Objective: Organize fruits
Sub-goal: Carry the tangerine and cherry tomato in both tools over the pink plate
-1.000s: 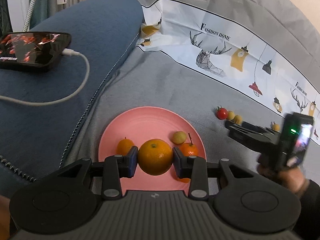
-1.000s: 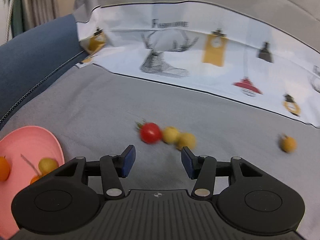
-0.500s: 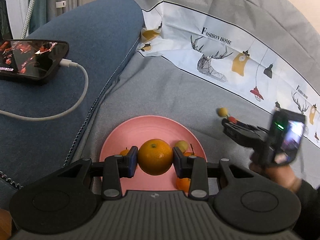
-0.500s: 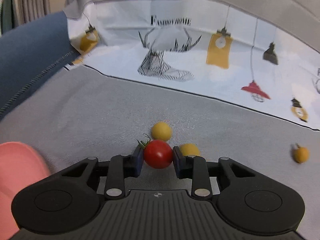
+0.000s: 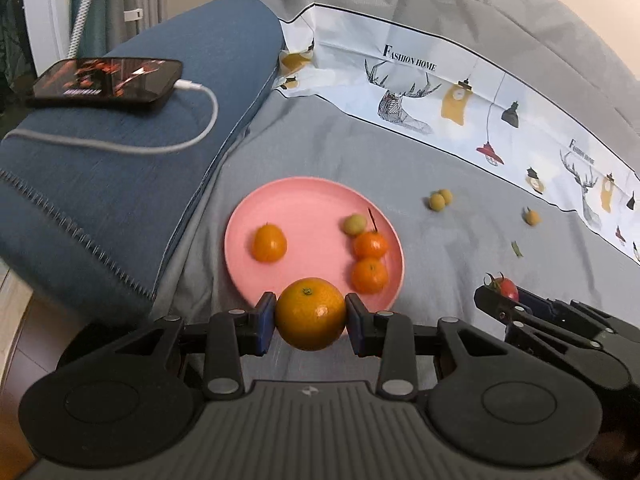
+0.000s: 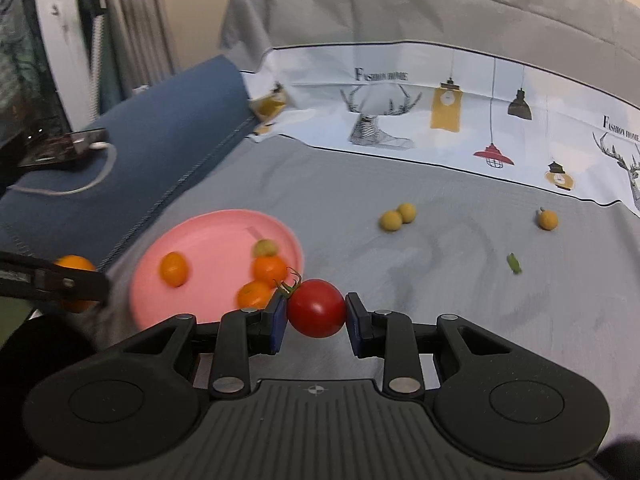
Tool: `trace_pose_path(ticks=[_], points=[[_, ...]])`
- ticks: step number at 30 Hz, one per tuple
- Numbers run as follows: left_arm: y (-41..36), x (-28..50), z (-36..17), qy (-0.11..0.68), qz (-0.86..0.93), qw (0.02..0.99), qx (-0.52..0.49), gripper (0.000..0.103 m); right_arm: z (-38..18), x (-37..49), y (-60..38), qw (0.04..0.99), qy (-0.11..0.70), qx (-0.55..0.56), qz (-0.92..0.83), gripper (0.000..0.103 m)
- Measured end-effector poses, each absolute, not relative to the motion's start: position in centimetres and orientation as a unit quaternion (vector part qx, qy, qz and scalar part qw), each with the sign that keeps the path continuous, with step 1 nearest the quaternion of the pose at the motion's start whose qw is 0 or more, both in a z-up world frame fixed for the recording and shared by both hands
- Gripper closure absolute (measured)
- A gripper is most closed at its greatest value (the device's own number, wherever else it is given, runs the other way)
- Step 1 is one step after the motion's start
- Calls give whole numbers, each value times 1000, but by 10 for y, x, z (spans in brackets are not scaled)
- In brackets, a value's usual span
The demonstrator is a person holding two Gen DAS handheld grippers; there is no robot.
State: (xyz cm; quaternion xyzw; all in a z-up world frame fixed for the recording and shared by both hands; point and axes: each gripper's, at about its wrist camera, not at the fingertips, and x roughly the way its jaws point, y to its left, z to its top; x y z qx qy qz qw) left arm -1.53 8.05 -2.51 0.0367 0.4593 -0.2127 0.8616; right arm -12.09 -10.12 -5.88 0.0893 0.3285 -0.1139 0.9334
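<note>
My left gripper [image 5: 310, 322] is shut on a big orange [image 5: 310, 314], held above the near rim of the pink plate [image 5: 304, 208]. The plate holds three small oranges [image 5: 269, 244] and a yellow-green fruit [image 5: 354, 224]. My right gripper [image 6: 316, 316] is shut on a red cherry tomato [image 6: 316, 308] with a green stem, lifted just right of the plate [image 6: 216, 236]. It also shows in the left wrist view [image 5: 505, 289]. Two yellow fruits [image 6: 396, 218] and a small orange one [image 6: 548, 220] lie on the grey sheet.
A blue cushion [image 5: 120, 168] lies left of the plate, with a phone [image 5: 108, 84] and its white cable on it. A white printed cloth [image 5: 460, 96] rises at the back. A small green scrap [image 6: 514, 263] lies on the sheet.
My right gripper closed on the red tomato, lifted it and carried it back toward the plate. My left gripper drew back with the big orange, so the plate shows fully.
</note>
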Motion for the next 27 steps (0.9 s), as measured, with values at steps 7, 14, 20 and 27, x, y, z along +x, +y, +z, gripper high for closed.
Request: trace_pose_path(ticks=[7,14,20,27], points=[[97,-37,-16,434,-210,876,18,62,-30,-143,-60,937,333,46,-99,71],[121,-33,-15,434,-217,874,-17,62,-12,-131,-35,926,358,-2,-121,71],[143,-21,-22,435,-224,871,-40,62,-11,-107,-6,914,383,-40,-127,71],[159,-13,-29,437,-235,866,-64,62,-21,-83,20,902,410,-70,-115,71]])
